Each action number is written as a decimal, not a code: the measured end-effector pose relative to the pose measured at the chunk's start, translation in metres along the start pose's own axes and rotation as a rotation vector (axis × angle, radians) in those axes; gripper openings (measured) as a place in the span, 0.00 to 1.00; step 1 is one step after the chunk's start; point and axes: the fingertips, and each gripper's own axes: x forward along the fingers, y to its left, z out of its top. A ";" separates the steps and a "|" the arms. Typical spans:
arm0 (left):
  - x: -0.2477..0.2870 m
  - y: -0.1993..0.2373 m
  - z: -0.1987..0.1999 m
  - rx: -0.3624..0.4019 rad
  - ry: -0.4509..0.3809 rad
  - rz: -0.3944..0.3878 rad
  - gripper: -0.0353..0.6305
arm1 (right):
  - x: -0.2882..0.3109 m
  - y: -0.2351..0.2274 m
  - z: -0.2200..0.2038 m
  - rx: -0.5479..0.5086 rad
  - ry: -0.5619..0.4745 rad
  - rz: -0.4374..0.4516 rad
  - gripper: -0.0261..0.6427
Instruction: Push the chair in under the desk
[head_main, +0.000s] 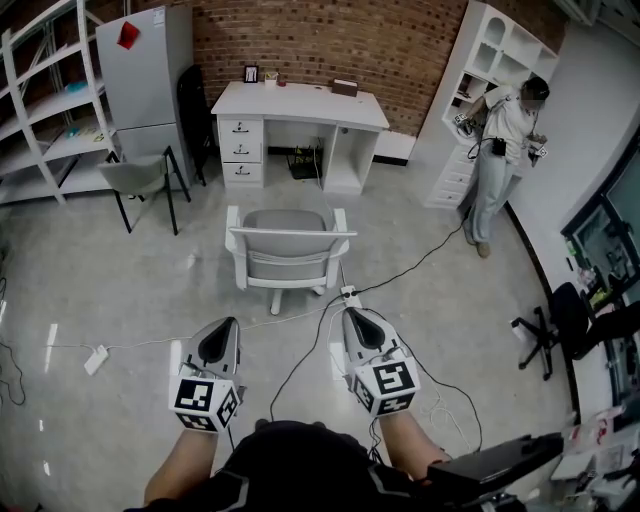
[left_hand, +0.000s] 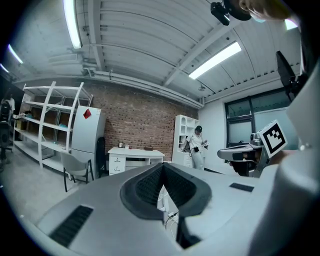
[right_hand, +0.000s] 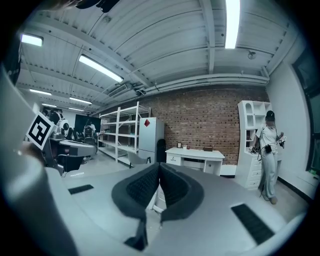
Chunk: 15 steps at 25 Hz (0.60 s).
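Note:
A white armchair with a grey seat (head_main: 288, 250) stands on the floor, its back toward me, about a chair's length in front of the white desk (head_main: 300, 103) against the brick wall. The desk (left_hand: 135, 152) (right_hand: 196, 152) shows far off in both gripper views. My left gripper (head_main: 220, 332) and right gripper (head_main: 355, 322) hover side by side short of the chair, apart from it. Both are shut with nothing between the jaws. A sliver of the chair (left_hand: 167, 202) (right_hand: 156, 196) shows past each gripper's shut jaws.
Cables and a power strip (head_main: 349, 294) lie on the floor just behind the chair. A grey chair (head_main: 140, 178) and grey cabinet (head_main: 145, 75) stand at left with shelving (head_main: 45, 110). A person (head_main: 497, 150) stands by a white shelf unit (head_main: 480, 70) at right. A black chair (head_main: 555, 320) is further right.

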 end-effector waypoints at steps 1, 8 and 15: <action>-0.002 0.004 -0.001 -0.001 0.000 -0.004 0.06 | 0.002 0.004 0.000 -0.005 0.000 -0.003 0.05; -0.014 0.031 -0.011 -0.002 0.006 -0.047 0.06 | 0.010 0.027 -0.001 -0.036 0.002 -0.036 0.05; -0.004 0.042 -0.012 -0.014 0.008 -0.071 0.06 | 0.026 0.026 0.004 -0.066 0.023 -0.052 0.05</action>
